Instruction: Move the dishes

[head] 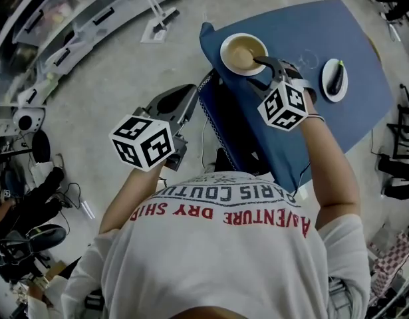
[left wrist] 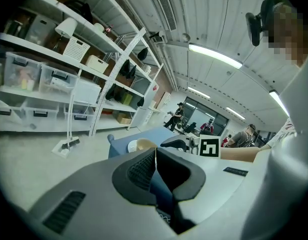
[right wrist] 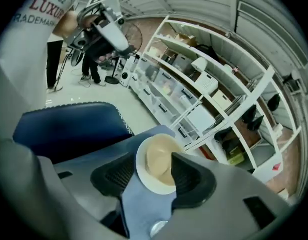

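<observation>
A white bowl (head: 243, 52) with a tan inside stands at the far left corner of the blue table (head: 354, 42). My right gripper (head: 257, 72) is at its near rim, open, with one finger over the bowl's inside and the other outside. In the right gripper view the bowl (right wrist: 156, 164) lies between the wide-apart jaws of the gripper (right wrist: 154, 173). A small white plate (head: 334, 80) with a dark eggplant sits to the right. My left gripper (head: 184, 97) hangs off the table over the floor, shut and empty, as the left gripper view (left wrist: 155, 159) shows.
White shelves (head: 91, 12) with bins and boxes line the far left wall. A dustpan stand (head: 161, 25) is on the floor beside the table. A dark blue cloth (head: 227, 128) hangs at the table's near left edge. People stand far off (left wrist: 176, 115).
</observation>
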{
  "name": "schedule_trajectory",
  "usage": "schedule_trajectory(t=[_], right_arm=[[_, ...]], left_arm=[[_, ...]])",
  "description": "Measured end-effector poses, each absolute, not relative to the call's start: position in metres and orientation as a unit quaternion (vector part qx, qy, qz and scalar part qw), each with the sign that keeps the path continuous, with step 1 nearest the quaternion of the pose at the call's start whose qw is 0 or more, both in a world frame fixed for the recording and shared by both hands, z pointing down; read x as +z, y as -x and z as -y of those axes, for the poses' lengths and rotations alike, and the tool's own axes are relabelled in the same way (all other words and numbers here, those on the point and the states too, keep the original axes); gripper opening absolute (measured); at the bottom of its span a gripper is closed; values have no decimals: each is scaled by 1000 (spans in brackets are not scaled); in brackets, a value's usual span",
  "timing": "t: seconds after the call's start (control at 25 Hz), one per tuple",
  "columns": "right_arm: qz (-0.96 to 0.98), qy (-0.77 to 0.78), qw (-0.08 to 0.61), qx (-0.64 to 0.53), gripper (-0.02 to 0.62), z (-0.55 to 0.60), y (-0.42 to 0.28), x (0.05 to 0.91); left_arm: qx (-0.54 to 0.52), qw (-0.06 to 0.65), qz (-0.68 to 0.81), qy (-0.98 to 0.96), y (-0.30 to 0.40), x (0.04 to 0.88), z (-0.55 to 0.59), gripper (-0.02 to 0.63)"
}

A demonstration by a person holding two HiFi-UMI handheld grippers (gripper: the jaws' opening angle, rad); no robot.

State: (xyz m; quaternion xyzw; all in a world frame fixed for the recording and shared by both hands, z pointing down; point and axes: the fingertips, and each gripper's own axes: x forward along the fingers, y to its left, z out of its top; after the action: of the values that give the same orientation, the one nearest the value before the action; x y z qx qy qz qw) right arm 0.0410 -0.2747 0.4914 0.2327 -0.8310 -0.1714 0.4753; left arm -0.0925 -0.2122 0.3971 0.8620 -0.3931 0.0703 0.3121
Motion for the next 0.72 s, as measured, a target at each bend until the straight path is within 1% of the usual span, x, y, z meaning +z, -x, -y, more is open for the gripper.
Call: schedule_trajectory(t=[0.08, 0.24, 0.36, 0.48, 0.72], right_arm=[[821, -214, 493, -194, 227, 277, -40, 501], [787, -168, 539, -249, 157, 282, -38, 522], [770, -141, 561, -269, 147, 282, -40, 534], [762, -131, 569, -280, 108, 285, -40, 541], [753, -120, 575, -296, 57, 283, -40, 543]], left_arm=[[71, 314, 396, -860, 95, 401, 212, 32], [72, 318, 401, -856, 102, 406, 213, 32], [70, 320, 408, -852, 106, 407, 215, 32], [67, 321, 413, -850, 110, 410, 219, 32], [66, 321, 416, -849, 112, 409, 216, 32]])
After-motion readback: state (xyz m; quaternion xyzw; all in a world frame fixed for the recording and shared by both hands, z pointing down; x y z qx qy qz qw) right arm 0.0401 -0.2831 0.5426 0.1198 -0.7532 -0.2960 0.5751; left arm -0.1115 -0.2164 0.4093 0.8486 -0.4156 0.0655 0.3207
